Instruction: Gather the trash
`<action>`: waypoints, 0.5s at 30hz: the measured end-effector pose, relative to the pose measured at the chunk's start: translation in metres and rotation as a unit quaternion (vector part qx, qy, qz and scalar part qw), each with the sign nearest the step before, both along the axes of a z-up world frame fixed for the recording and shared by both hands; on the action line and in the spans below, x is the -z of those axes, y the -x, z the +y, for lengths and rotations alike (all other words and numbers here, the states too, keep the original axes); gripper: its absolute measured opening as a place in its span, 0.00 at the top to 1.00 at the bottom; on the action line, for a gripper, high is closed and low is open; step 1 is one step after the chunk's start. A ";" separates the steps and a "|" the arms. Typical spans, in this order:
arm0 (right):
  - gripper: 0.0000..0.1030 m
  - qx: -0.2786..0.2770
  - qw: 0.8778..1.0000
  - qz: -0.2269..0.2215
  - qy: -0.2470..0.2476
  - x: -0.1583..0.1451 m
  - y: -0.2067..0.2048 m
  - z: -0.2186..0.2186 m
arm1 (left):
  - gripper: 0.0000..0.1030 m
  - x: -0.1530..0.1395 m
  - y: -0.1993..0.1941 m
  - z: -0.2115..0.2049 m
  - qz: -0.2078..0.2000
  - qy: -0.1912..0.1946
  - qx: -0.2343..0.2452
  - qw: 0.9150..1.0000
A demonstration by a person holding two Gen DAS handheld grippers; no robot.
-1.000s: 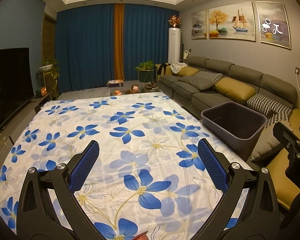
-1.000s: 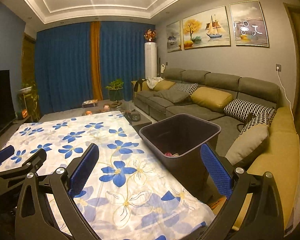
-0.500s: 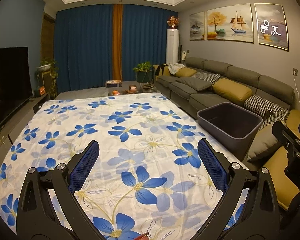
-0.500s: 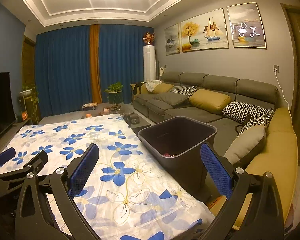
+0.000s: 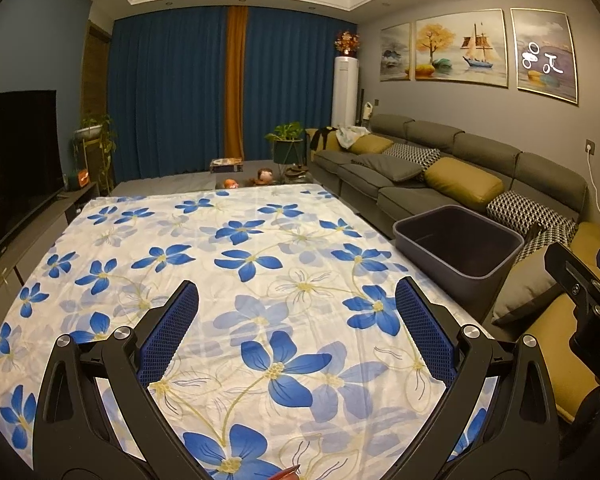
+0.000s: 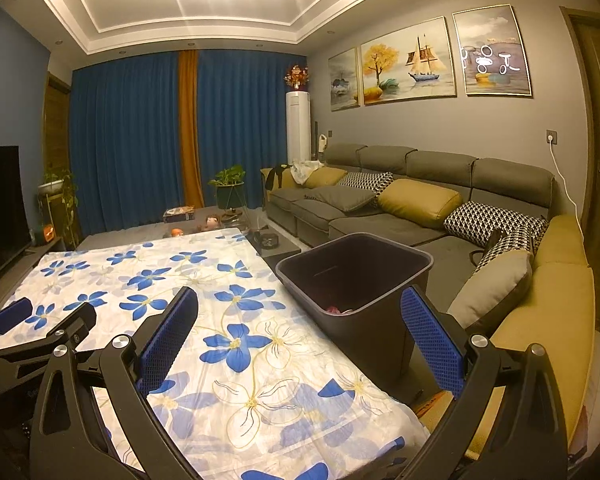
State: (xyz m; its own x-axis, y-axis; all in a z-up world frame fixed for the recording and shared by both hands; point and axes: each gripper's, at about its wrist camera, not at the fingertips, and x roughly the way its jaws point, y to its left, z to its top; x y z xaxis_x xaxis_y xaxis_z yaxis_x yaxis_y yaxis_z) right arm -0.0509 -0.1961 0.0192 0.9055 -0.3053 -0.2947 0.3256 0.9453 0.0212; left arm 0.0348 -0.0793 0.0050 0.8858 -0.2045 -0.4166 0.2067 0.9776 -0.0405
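The left gripper (image 5: 296, 320), black-framed with blue textured pads, hovers above a table covered in a white cloth printed with blue flowers (image 5: 220, 264); its jaws stand wide apart with nothing between them. At the bottom edge of the left wrist view a small reddish tip (image 5: 286, 473) pokes in, too cut off to identify. The right gripper (image 6: 300, 322), of the same build, is likewise spread wide and empty, held over the right edge of the cloth (image 6: 236, 320).

A dark grey rectangular plastic bin (image 6: 356, 280) stands on the floor just beside the table's right side, between the table and the grey sectional sofa (image 6: 420, 184). In the right wrist view a little pinkish crumpled trash (image 6: 334, 310) lies at the bottom of the bin; the left wrist view shows only the bin's (image 5: 458, 244) dark inner walls. The cloth surface in both views carries no loose items.

On the sofa lie mustard-yellow cushions (image 6: 420, 202) and black-and-white patterned pillows (image 6: 496, 218). Deep blue curtains with an orange strip (image 5: 204, 92) cover the far wall, and a black television screen (image 5: 16, 152) stands at the left
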 end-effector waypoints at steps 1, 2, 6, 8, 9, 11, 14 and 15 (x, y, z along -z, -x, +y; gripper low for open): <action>0.05 0.000 1.000 0.000 0.000 0.000 0.000 0.000 | 0.06 0.000 0.000 0.000 0.000 0.000 0.000 1.000; 0.05 0.000 1.000 0.000 0.000 0.000 0.000 0.000 | 0.06 0.000 0.000 0.000 0.000 0.000 0.000 1.000; 0.05 0.001 1.000 0.000 0.000 0.000 0.000 0.001 | 0.06 0.000 0.000 0.000 0.000 0.000 0.000 1.000; 0.05 0.000 1.000 0.000 0.000 0.000 0.000 0.000 | 0.06 0.000 0.000 0.000 0.000 -0.001 0.001 1.000; 0.05 0.000 1.000 0.000 -0.001 0.000 0.000 0.000 | 0.06 0.000 0.000 0.000 0.000 -0.001 0.001 1.000; 0.05 0.000 1.000 0.000 -0.001 0.000 0.000 0.000 | 0.06 0.000 0.000 0.000 0.000 0.000 0.001 1.000; 0.05 0.001 1.000 -0.001 0.000 0.000 0.001 0.000 | 0.06 0.000 0.000 -0.001 0.000 -0.001 0.001 1.000; 0.05 0.001 1.000 -0.002 -0.001 -0.001 0.001 0.000 | 0.06 0.001 0.001 -0.001 0.000 0.000 0.001 1.000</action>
State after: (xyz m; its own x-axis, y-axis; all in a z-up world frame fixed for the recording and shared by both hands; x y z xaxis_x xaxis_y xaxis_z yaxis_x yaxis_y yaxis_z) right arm -0.0519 -0.1959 0.0200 0.9058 -0.3069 -0.2921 0.3276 0.9445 0.0236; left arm 0.0343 -0.0798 0.0045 0.8859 -0.2055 -0.4160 0.2082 0.9773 -0.0394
